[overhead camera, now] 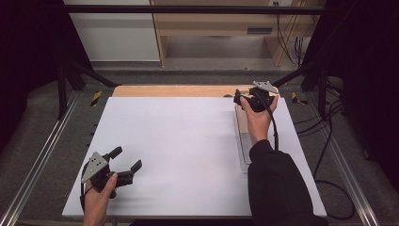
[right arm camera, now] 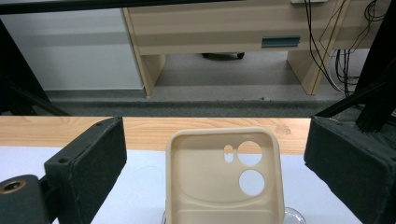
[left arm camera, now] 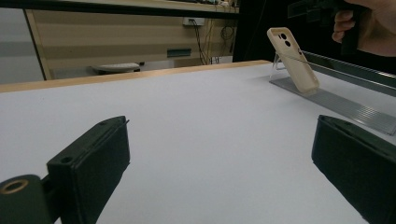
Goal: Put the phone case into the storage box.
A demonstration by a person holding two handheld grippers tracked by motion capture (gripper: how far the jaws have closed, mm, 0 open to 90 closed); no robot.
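The phone case (right arm camera: 224,179) is an empty cream shell, most likely soft silicone or thin plastic, so I judge it very light, a little bendy across its open face and not fragile; its matte skin should give the pads fair friction, though a hard squeeze across the long walls would probably bow them inward. It leans tilted on a clear stand (left arm camera: 329,99) at about two o'clock on the white tabletop (overhead camera: 188,141), with the camera cut-outs at its upper end. The best hold, as I read it, is across the two side walls near the top edge, just beside those holes, where the corners stiffen the shell; a pinch on the thin back panel would flex more, and a push from the front could tip it off its rest. The right claw (right arm camera: 215,154) hovers at the case's top end with its jaws spread wide to either side, touching nothing I can see. The left claw (overhead camera: 126,162) is released too, jaws well apart, low over the tabletop at about seven o'clock, well apart from the case. By count: one phone case, one clear stand, two claws, and three round holes in the case, two large and one small.
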